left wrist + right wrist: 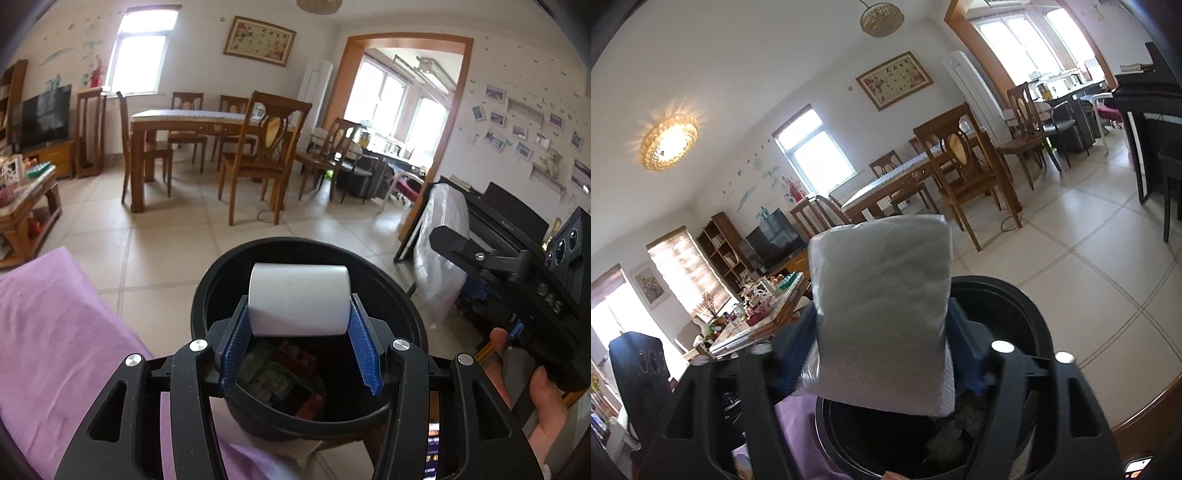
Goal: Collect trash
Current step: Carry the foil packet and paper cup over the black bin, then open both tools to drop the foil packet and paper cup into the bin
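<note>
My left gripper (300, 332) is shut on a white cylinder (299, 301), a small roll or cup lying sideways, held over the open mouth of a round black trash bin (402, 306). Colourful packaging (284, 373) lies inside the bin. My right gripper (886, 354) is shut on a grey plastic-wrapped packet (882, 314), held upright just above the same bin (1015, 310). The right gripper also shows in the left wrist view (517, 266), up to the right of the bin, with a hand on it.
A purple cloth (55, 339) covers the surface left of the bin. Beyond are a tiled floor (166, 236), a wooden dining table (184, 122) with chairs, a cluttered coffee table (26, 195) at left and a black piano (513, 218) at right.
</note>
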`<state>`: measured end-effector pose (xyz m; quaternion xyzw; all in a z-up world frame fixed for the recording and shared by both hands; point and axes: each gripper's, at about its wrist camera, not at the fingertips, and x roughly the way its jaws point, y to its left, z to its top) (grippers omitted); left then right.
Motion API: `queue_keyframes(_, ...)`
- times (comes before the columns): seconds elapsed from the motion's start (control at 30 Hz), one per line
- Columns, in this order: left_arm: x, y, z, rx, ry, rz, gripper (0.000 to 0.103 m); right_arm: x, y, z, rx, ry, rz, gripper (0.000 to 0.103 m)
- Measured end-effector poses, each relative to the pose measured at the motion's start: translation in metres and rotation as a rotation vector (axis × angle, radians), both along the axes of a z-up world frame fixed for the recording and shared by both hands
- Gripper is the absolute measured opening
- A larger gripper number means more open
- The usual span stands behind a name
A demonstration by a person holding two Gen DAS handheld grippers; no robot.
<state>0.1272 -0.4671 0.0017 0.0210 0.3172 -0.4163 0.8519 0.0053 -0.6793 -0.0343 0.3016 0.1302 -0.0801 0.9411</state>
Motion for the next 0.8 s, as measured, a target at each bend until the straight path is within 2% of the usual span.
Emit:
queue_keyframes(0.03, 0.002, -0.001, -0.001, 0.006, 0.000, 0.003, 0.060, 0.000, 0.000, 0.000, 0.009, 0.003, 0.005, 0.091)
queue_keyframes(0.1, 0.003, 0.000, 0.000, 0.008, -0.011, 0.017, 0.073, -0.001, 0.000, -0.001, 0.019, 0.002, 0.006, 0.093)
queue_keyframes(0.13, 0.002, 0.002, 0.000, 0.007, -0.023, 0.026, 0.077, 0.000, 0.000, 0.000, 0.016, 0.007, 0.005, 0.093)
queue_keyframes(0.3, 0.002, 0.020, 0.007, 0.004, -0.022, 0.038, 0.077, 0.000, 0.002, 0.004, 0.031, 0.014, 0.010, 0.093)
queue_keyframes(0.47, -0.004, 0.060, 0.022, -0.013, -0.011, 0.092, 0.077, 0.007, 0.011, 0.010, 0.008, 0.031, 0.035, 0.097)
queue_keyframes(0.57, 0.003, 0.106, 0.037, -0.017, -0.014, 0.156, 0.077, 0.013, 0.019, 0.010, -0.012, 0.043, 0.060, 0.098)
queue_keyframes(0.67, 0.020, 0.164, 0.052, 0.020, -0.026, 0.266, 0.085, 0.022, 0.036, 0.012, -0.031, 0.067, 0.093, 0.097)
queue_keyframes(0.8, 0.071, 0.260, 0.058, 0.150, 0.020, 0.448, 0.090, 0.037, 0.067, 0.010, -0.070, 0.112, 0.161, 0.098)
